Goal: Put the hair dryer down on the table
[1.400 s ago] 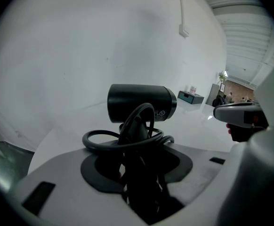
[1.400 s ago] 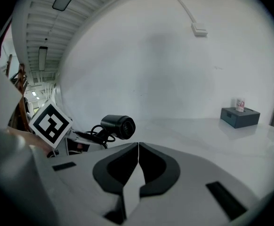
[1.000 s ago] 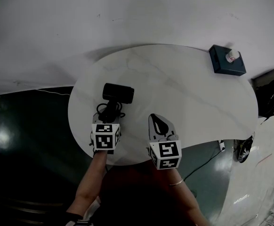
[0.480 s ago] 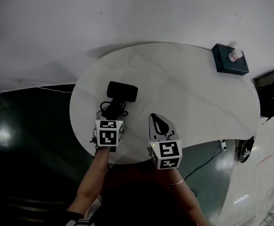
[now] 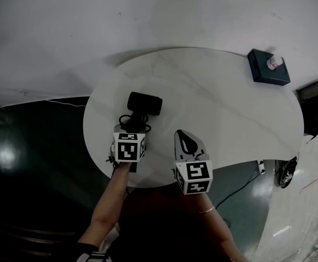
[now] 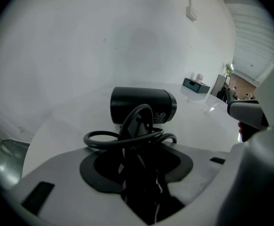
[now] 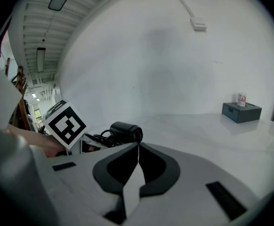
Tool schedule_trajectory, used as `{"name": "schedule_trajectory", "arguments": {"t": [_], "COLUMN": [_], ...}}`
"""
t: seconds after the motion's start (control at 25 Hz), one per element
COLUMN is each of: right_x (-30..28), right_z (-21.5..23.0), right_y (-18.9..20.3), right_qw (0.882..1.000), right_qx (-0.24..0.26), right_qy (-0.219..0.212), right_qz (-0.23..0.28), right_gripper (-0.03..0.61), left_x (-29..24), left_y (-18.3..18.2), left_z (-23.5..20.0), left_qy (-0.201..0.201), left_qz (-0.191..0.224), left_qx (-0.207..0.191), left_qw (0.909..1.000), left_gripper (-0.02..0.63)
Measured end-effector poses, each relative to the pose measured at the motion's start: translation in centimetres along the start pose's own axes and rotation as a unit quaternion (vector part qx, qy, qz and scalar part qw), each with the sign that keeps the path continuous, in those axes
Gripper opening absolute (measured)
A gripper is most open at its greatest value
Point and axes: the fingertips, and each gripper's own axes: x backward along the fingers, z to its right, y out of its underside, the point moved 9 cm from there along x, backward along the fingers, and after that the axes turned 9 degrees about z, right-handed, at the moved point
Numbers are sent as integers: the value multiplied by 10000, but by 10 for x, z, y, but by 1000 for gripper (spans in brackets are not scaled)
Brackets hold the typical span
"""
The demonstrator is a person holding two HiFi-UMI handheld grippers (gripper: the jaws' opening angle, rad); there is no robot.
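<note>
The black hair dryer is at the left side of the white oval table, barrel lying crosswise, with its cord looped round the handle. My left gripper is shut on that handle and cord, seen close up in the left gripper view with the hair dryer just beyond the left gripper. Whether the barrel touches the tabletop I cannot tell. My right gripper hovers over the table's near edge, shut and empty. The right gripper view shows the right gripper with the hair dryer to its left.
A dark box with a small white bottle on it stands at the table's far right; this dark box also shows in the right gripper view. A white wall lies behind the table and dark floor around it. A cable runs on the floor.
My left gripper, with the hair dryer in it, has shifted slightly forward over the table. The right gripper has stayed where it was.
</note>
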Motion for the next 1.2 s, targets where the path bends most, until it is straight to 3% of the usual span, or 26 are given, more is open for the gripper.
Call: {"name": "schedule_trajectory", "arguments": {"t": [0.36, 0.72, 1.2], "right_x": [4, 13, 27], "right_z": [-3, -6, -26], "right_y": [-5, -7, -5], "right_qw": [10000, 9999, 9997], "right_qx": [22, 26, 53], "right_qy": [25, 83, 38], "right_qz": [76, 144, 215], "right_gripper": [15, 15, 15], "left_x": [-4, 5, 46], "left_y": [1, 5, 8], "left_z": [-4, -6, -4], "left_qy": [222, 4, 35], "left_qz": [-77, 21, 611], "left_qx": [243, 142, 338], "left_qw": [9994, 9999, 9976], "left_gripper": [214, 267, 272]}}
